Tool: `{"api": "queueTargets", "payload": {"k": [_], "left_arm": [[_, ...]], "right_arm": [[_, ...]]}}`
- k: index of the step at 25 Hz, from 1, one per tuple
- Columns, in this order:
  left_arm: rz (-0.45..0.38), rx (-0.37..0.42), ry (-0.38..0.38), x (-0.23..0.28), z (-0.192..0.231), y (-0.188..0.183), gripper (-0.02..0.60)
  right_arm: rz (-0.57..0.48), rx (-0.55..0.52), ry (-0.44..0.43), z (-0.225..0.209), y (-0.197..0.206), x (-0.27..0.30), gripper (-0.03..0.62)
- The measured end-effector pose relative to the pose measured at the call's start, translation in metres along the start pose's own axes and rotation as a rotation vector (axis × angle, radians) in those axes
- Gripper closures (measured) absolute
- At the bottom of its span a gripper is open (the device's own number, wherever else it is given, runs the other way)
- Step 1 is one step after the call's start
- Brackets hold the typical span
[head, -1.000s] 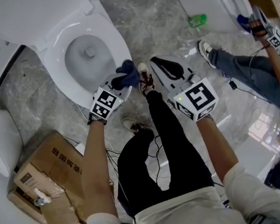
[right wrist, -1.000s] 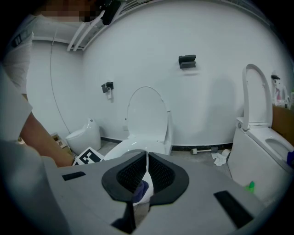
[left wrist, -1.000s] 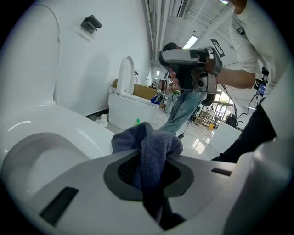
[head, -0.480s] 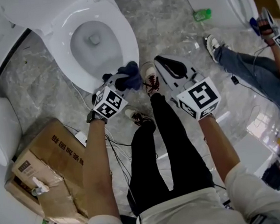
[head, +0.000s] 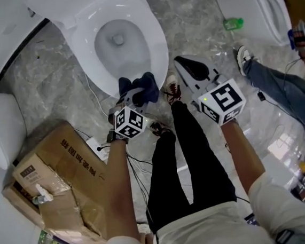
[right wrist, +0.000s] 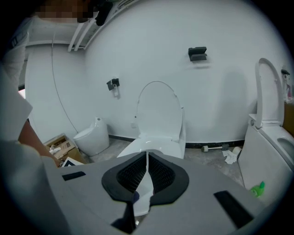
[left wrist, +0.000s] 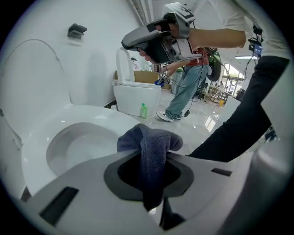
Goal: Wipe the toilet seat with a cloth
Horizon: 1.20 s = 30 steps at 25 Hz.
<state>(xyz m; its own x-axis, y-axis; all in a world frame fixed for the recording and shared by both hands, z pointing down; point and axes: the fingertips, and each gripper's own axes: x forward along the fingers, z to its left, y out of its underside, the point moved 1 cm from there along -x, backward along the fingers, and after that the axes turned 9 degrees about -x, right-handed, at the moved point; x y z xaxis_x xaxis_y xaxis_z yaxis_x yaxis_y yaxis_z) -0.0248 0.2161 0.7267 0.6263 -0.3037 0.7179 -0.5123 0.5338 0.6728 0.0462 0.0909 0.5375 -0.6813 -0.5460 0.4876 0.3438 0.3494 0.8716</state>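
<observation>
Cloth (head: 141, 87) is clamped in the left gripper (head: 136, 94) at the front edge of the toilet seat (head: 158, 51). It has shifted along the rim, so wiping appears under way. Right gripper (head: 186, 67) hovers beside, jaws together, empty.

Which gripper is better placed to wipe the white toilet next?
Left. The left gripper is shut on the dark blue cloth near the front rim of the white toilet; the right gripper is shut and empty.
</observation>
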Motion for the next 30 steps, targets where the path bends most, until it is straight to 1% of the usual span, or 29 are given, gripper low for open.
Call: {"api": "queueTargets", "payload": {"k": [5, 7, 11, 17, 24, 30], "left_arm": [[-0.009, -0.007, -0.068, -0.011, 0.012, 0.008, 0.541], [-0.013, -0.023, -0.089, -0.014, 0.019, 0.011, 0.54], [-0.02, -0.047, -0.1, -0.019, 0.03, 0.014, 0.54], [-0.033, -0.053, -0.113, -0.03, 0.044, 0.019, 0.54], [-0.032, -0.085, -0.176, -0.042, 0.082, 0.026, 0.54], [-0.013, -0.077, -0.231, -0.049, 0.121, 0.026, 0.54]], "right_arm": [[0.005, -0.017, -0.034, 0.008, -0.009, 0.013, 0.557], [0.007, -0.02, -0.044, 0.008, -0.008, 0.017, 0.557], [0.02, -0.02, -0.055, 0.004, -0.006, 0.023, 0.557], [0.031, -0.022, -0.067, 0.0, -0.004, 0.031, 0.557], [0.044, -0.014, -0.088, -0.006, -0.003, 0.048, 0.557], [0.055, -0.019, -0.102, -0.021, -0.011, 0.066, 0.557]]}}
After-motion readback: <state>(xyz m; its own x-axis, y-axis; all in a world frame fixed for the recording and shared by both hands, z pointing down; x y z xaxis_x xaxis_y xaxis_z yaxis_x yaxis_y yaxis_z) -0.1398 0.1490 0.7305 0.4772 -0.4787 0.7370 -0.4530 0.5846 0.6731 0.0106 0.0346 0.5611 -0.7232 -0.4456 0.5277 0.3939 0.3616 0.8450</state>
